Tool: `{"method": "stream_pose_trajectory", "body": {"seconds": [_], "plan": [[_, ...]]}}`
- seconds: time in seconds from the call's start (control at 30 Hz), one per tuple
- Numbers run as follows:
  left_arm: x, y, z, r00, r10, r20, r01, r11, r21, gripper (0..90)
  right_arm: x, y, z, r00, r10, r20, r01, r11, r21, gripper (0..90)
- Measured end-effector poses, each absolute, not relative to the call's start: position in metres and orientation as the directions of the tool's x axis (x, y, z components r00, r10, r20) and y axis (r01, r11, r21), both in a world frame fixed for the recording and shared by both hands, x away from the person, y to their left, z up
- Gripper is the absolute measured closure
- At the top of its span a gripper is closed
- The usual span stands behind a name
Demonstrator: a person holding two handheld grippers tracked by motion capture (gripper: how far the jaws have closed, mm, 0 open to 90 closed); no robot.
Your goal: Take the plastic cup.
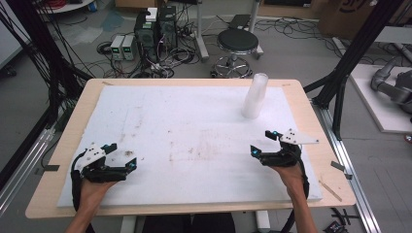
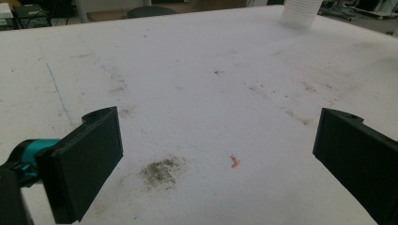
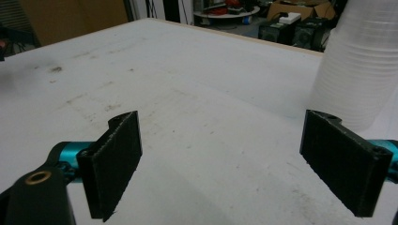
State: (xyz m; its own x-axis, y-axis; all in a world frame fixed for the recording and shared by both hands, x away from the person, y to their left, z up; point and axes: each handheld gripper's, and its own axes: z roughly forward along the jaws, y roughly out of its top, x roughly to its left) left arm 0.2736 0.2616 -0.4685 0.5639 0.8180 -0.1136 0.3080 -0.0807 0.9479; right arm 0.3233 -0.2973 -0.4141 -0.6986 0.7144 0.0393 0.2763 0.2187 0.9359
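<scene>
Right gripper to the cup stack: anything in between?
Nothing. In the high view, bare stained white foam sheet runs from the right gripper to the stack of clear cups.

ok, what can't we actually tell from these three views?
- Stack of cups: count unreadable; its top is cut off in the left gripper view and its rim in the right gripper view.
- Orange speck on the foam sheet: too small to identify.
- Right gripper: the high view cannot show whether it rests on the sheet.

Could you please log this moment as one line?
left gripper: open, empty | right gripper: open, empty | cup stack: upright, far right, untouched
</scene>
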Motion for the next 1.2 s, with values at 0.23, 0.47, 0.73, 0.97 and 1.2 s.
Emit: {"method": "stream_pose_trajectory", "body": {"seconds": [0.23,0.47,0.73,0.97,1.2], "plan": [[0.274,0.262,-0.469,0.563,0.819,-0.112,0.31,-0.084,0.947,1.8,0.34,-0.307,-0.388,-0.691,0.722,0.04,0.311,0.248,0.917,12.7],[0.276,0.261,-0.468,0.562,0.818,-0.121,0.33,-0.088,0.94,1.8,0.359,-0.311,-0.356,-0.692,0.722,0.017,0.31,0.276,0.91,12.7],[0.276,0.261,-0.468,0.564,0.817,-0.122,0.331,-0.089,0.939,1.8,0.386,-0.325,-0.323,-0.68,0.733,-0.008,0.312,0.3,0.902,12.7],[0.276,0.26,-0.468,0.562,0.819,-0.119,0.332,-0.091,0.939,1.8,0.413,-0.332,-0.304,-0.673,0.739,-0.014,0.322,0.31,0.895,12.7],[0.277,0.26,-0.469,0.56,0.819,-0.124,0.338,-0.089,0.937,1.8,0.442,-0.328,-0.29,-0.678,0.735,-0.02,0.344,0.342,0.874,12.6]]}}
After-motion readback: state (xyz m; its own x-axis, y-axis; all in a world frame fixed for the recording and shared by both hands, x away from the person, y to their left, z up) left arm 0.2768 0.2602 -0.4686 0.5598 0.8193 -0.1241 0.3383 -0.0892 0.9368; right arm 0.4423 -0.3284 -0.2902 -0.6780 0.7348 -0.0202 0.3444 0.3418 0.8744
